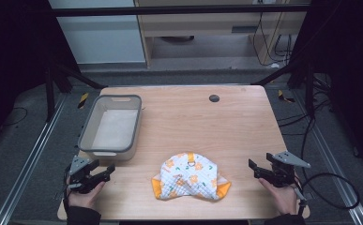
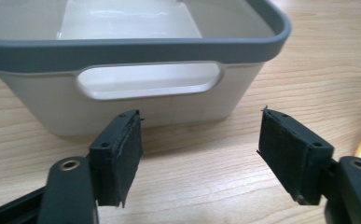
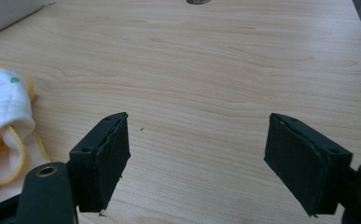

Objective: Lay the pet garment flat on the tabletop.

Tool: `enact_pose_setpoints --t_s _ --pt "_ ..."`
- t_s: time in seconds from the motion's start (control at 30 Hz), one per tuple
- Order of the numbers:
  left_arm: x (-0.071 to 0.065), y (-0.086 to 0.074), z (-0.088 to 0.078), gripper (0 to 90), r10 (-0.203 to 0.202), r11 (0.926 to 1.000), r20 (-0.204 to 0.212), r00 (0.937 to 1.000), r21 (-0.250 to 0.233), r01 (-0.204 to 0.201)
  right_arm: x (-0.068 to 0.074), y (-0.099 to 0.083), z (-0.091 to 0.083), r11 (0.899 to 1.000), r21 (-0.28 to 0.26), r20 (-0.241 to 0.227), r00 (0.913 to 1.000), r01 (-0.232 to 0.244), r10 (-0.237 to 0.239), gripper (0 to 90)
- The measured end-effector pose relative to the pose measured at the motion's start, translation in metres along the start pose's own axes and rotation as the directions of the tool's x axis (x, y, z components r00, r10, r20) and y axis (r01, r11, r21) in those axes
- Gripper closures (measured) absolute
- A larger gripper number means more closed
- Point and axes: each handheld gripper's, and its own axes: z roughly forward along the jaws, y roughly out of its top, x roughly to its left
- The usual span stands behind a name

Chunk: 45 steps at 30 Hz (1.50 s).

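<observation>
A crumpled white cloth (image 1: 190, 178) with orange prints and orange-yellow trim lies on the wooden table (image 1: 193, 122) near its front edge. Its edge shows in the right gripper view (image 3: 3, 121) at the left. A grey-rimmed white bin (image 1: 111, 124) stands empty at the table's left; its handle side (image 2: 136, 79) faces my left gripper. My left gripper (image 1: 105, 171) rests open at the front left, nothing between its jaws (image 2: 201, 158). My right gripper (image 1: 253, 168) sits open at the front right, to the right of the cloth, its jaws over bare wood (image 3: 197, 163).
A small dark round disc (image 1: 214, 98) sits in the table top near the far edge. Black cables (image 1: 329, 187) trail on the floor to the right. Metal frame rails (image 1: 29, 164) run along both sides of the table.
</observation>
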Motion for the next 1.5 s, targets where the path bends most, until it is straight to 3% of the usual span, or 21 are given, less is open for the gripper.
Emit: enact_pose_setpoints --t_s 0.37,0.5,0.57,0.87,1.2,1.5 --pt "-0.007 0.003 -0.006 30.1 0.014 0.9999 0.046 0.9989 0.0 -0.014 0.011 0.005 0.0 0.999 -0.01 -0.002 0.9992 0.04 -0.04 26.4" --pt "-0.008 0.006 -0.009 30.4 0.012 0.9999 0.07 0.9975 -0.009 -0.011 0.015 0.007 0.0 0.999 -0.017 -0.023 0.9987 0.046 -0.046 27.7" --pt "-0.01 0.01 -0.01 32.8 0.029 0.9995 0.088 0.9957 -0.011 -0.028 0.016 0.009 -0.001 0.999 -0.02 -0.037 0.9981 0.049 -0.05 28.0" --pt "-0.017 0.025 -0.014 36.1 0.053 0.9981 0.11 0.9925 -0.036 -0.05 0.024 0.026 -0.001 0.997 -0.039 -0.065 0.9952 0.07 -0.073 29.2" --pt "-0.035 0.048 -0.012 40.8 0.094 0.9937 0.155 0.9834 -0.075 -0.084 0.029 0.047 -0.003 0.995 -0.062 -0.101 0.9916 0.074 -0.08 34.8" --pt "-0.076 0.059 0.012 41.4 0.167 0.9856 0.207 0.9638 -0.061 -0.158 0.05 0.059 0.009 0.992 -0.048 -0.161 0.9792 0.117 -0.123 41.3"
